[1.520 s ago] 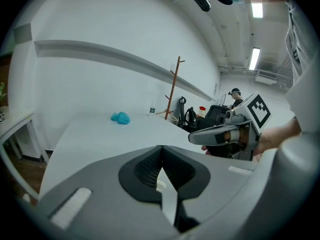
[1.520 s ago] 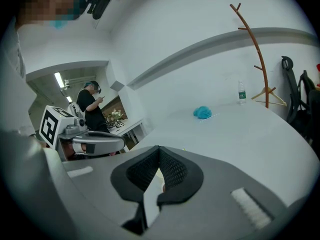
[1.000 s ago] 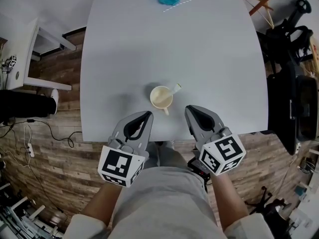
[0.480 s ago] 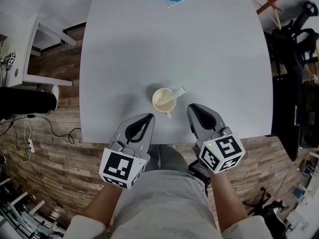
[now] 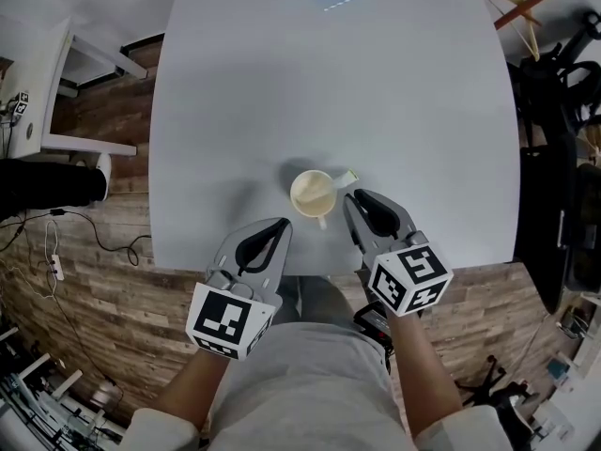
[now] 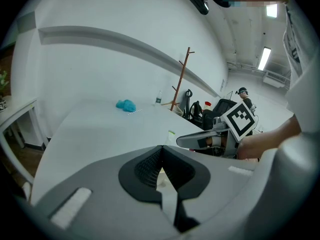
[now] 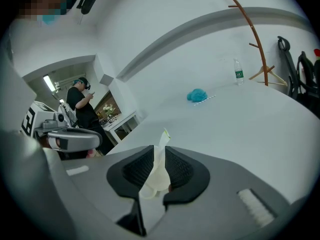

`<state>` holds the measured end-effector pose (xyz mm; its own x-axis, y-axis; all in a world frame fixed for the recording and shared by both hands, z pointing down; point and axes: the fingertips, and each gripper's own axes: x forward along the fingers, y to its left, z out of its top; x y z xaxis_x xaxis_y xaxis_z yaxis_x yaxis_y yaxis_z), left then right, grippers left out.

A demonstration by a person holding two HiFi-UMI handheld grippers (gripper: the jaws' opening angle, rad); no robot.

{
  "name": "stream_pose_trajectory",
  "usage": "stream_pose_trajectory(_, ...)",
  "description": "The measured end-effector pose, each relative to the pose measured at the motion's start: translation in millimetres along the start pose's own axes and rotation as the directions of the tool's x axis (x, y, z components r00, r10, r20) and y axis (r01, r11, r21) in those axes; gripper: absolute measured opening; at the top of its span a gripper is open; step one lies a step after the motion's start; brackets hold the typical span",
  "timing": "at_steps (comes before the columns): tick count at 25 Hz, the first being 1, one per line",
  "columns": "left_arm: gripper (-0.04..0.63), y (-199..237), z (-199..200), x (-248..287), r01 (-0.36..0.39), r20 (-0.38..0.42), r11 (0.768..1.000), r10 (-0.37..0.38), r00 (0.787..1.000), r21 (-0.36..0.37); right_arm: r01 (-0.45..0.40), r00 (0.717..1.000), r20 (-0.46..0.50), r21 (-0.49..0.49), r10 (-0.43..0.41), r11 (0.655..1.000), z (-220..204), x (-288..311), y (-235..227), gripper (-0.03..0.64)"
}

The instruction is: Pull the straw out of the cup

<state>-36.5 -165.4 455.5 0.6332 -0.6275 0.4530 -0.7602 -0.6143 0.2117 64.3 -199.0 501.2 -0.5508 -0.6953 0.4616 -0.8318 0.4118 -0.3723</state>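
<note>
While my right jaws (image 5: 351,201) are just opening, part-wide and empty, the straw (image 5: 341,178) is leaning from the cup (image 5: 313,194) toward two o'clock, right ahead of them; left jaws (image 5: 282,225) are sitting shut.

A cream cup (image 5: 313,194) holding a tilted straw (image 5: 344,178) stands near the white table's (image 5: 235,83) near edge.

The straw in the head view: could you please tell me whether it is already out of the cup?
No, the straw sits in the cup on the table, leaning out over its rim.
</note>
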Motion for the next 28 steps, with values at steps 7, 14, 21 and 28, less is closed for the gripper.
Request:
stream_pose_trajectory(7,0.020,7,-6,-1,-0.016,-0.015,1.000,0.015,1.000,-0.019,-0.021,0.999,-0.024,0.022,0.022,1.000,-7,13,-4,0.104)
stream_pose_trajectory(14,0.020,12,-14,0,-0.017,-0.031,0.999,0.016,0.999,-0.030,-0.037,0.999,-0.036,0.038,0.038,0.999,-12,25,-4,0.110)
stream_pose_trajectory(21,0.020,13,-15,1,-0.022,-0.037,0.999,0.020,0.999,-0.040,-0.050,0.998,-0.040,0.038,0.051,0.998,-11,32,-2,0.114)
stream_pose_trajectory(28,0.020,18,-19,0,-0.029,-0.044,0.999,0.027,0.999,-0.045,-0.057,0.998,-0.036,0.041,0.058,0.998,-7,39,-2,0.075)
